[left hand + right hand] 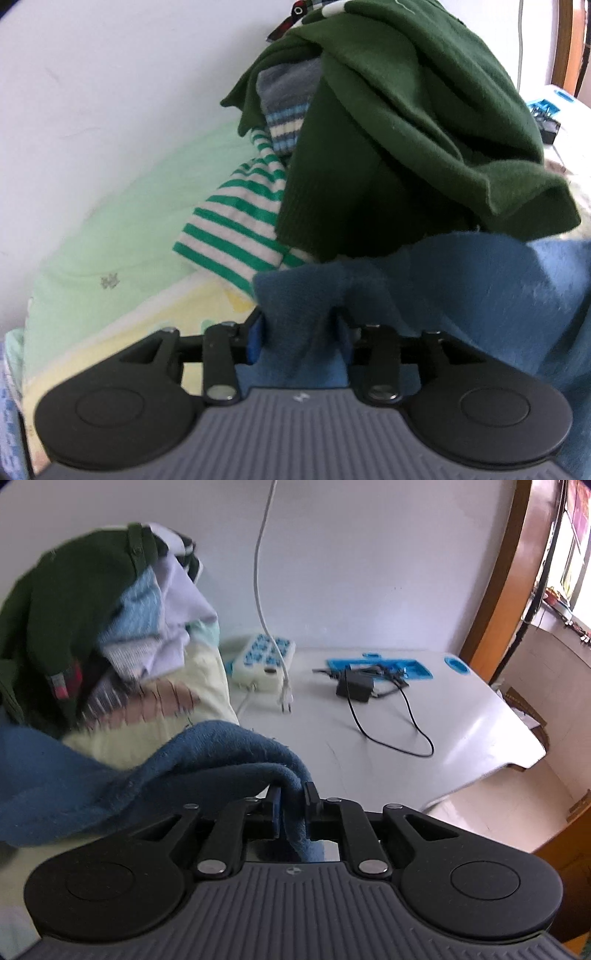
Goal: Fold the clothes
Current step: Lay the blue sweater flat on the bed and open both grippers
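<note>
A blue fleece garment point(480, 295) stretches between both grippers. In the left wrist view a bunched fold of it stands between the fingers of my left gripper point(300, 332), whose jaws stand apart; a dark sliver shows beside the right pad, so the grip looks loose. In the right wrist view my right gripper point(293, 801) is shut on a rolled edge of the blue garment point(74, 782), which trails off to the left. Behind it rises a pile of clothes, topped by a dark green garment point(406, 110) with a green-and-white striped piece point(236, 225) beneath.
The pile point(55, 609) lies on pale green and yellow bedding point(110, 221) against a white wall. To the right, a white table point(461, 731) carries a power strip point(264, 657), a black adapter point(352, 685) with its cable, and a blue tray point(380, 666).
</note>
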### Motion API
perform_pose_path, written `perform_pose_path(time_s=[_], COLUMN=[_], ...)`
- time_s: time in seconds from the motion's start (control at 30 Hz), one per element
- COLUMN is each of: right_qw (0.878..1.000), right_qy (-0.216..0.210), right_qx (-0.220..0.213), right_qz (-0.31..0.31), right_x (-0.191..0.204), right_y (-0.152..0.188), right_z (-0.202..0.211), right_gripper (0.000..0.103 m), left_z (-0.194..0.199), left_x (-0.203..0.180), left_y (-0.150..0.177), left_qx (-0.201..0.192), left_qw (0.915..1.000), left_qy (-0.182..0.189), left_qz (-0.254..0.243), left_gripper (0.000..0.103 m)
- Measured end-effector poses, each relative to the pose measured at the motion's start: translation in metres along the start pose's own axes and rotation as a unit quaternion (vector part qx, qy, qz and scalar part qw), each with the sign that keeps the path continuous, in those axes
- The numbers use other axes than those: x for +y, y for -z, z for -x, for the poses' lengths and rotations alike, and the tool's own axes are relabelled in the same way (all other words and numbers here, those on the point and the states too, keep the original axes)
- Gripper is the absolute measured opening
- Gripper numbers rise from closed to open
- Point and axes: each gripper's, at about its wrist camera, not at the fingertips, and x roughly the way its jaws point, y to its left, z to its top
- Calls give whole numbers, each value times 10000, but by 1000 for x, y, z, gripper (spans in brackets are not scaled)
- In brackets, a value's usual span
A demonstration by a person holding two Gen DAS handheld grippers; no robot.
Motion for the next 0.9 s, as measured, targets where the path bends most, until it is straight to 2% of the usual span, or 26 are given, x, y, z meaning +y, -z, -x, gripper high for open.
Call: perform_pose_path(time_s=[0.13, 0.2, 0.23, 0.27, 0.33, 0.4, 0.53, 0.67, 0.77, 0.9], right_qw=[9998, 9999, 9999, 9996, 9973, 9920, 9734, 9467, 9277, 9094], right_qy=[25, 85, 116, 19, -513, -1146, -2249, -3041, -3405, -3700], right_qx=[219, 36, -58, -229, -441, -467, -368, -349, -321, -186], right_qz=[5, -71, -109, -182, -288, -267, 258, 1007, 1497, 1888], right_x=[-9, -13, -15, -17, -17, -3, 48, 113, 159, 208], right_y=[-4, -7, -9, -10, -12, -13, -12, -3, 5, 5], right_z=[8, 31, 42, 54, 76, 88, 101, 104, 108, 111], right_gripper=[17, 23, 34, 40, 44, 45, 45, 45, 45, 46], left_z=[21, 38, 47, 56, 76, 99, 137, 158, 167, 162], left_x=[8, 14, 18, 22, 34, 52, 87, 107, 116, 125], left_y=[6, 13, 17, 22, 33, 49, 92, 148, 188, 220], left_qx=[-88, -166, -202, -220, -259, -322, -237, 59, 332, 561], left_qw=[9999, 9997, 9996, 9994, 9990, 9981, 9948, 9911, 9884, 9823], left_qy=[-137, -155, -173, -229, -294, -301, -476, -683, -808, -475], left_qz=[42, 92, 108, 112, 218, 433, 865, 1140, 1243, 1720], left_gripper=[53, 56, 58, 59, 65, 65, 66, 68, 70, 70])
